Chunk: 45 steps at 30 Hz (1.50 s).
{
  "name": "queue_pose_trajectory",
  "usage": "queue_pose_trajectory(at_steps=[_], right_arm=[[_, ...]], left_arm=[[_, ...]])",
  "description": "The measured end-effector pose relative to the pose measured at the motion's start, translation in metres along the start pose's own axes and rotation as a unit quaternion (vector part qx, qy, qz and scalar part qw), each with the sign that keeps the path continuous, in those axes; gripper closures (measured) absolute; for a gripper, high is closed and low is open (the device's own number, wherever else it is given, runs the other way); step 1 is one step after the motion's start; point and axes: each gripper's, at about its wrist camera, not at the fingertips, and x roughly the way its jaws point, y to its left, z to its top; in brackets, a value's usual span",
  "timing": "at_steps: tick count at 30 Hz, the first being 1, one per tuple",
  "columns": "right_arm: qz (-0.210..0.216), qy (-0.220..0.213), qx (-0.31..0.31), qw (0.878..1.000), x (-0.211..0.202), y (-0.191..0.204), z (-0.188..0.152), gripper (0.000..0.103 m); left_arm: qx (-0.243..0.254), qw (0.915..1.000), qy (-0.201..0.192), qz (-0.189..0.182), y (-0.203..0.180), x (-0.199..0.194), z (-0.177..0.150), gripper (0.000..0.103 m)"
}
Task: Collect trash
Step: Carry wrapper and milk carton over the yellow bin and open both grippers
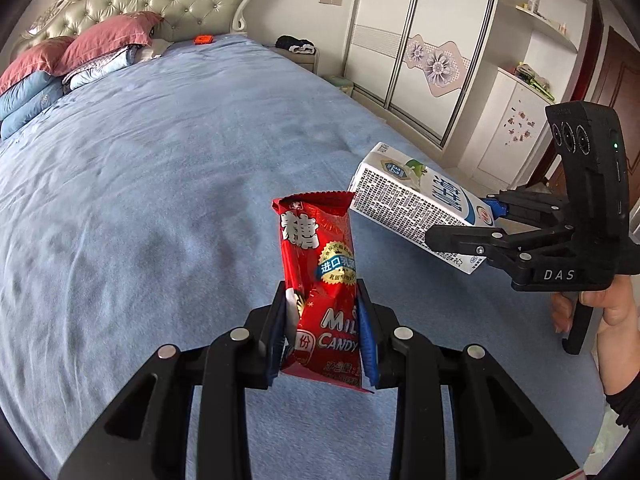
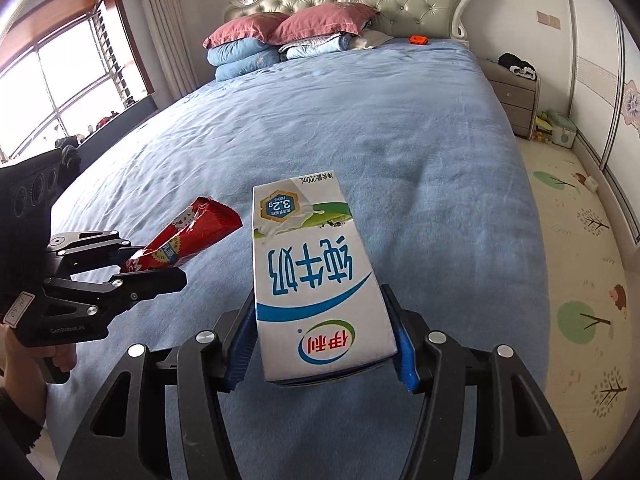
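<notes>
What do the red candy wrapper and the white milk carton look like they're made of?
The crinkled red candy wrapper, clamped in the left hand-held gripper, looks like glossy plastic film or foil: it creases sharply and glints. The white rectangular milk carton, held by the right hand-held gripper, looks like coated paperboard: flat printed faces, crisp folded edges, smooth slight sheen.

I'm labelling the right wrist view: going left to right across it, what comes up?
Left gripper → red candy wrapper → milk carton → grey nightstand → patterned play mat.
</notes>
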Motion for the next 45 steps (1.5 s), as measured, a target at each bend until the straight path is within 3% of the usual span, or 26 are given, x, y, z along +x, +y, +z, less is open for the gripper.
queue_pose_trajectory(at_steps=[7,16,23,29,38,45], right_arm=[[0.007,-0.02,0.036,0.999,-0.058,-0.001,-0.045,0.047],[-0.008,-0.048,0.057,0.997,-0.137,-0.011,-0.101,0.047],[-0.043,-0.074,0.1,0.991,-0.191,-0.044,-0.155,0.047],[-0.089,-0.086,0.156,0.98,-0.232,-0.084,-0.207,0.047],[-0.162,-0.095,0.239,0.953,-0.286,-0.139,-0.289,0.048],[-0.17,-0.059,0.285,0.942,-0.27,-0.177,-0.331,0.05]], left_arm=[[0.014,0.9995,-0.01,0.026,-0.053,-0.023,-0.022,0.071],[0.037,0.9991,0.012,-0.016,-0.133,-0.028,-0.043,0.071],[0.077,0.9953,0.027,-0.053,-0.204,-0.02,-0.048,0.071],[0.11,0.9864,0.052,-0.11,-0.276,0.001,-0.05,0.071],[0.156,0.9667,0.113,-0.168,-0.372,0.054,-0.056,0.071],[0.155,0.9555,0.169,-0.186,-0.411,0.101,-0.057,0.071]])
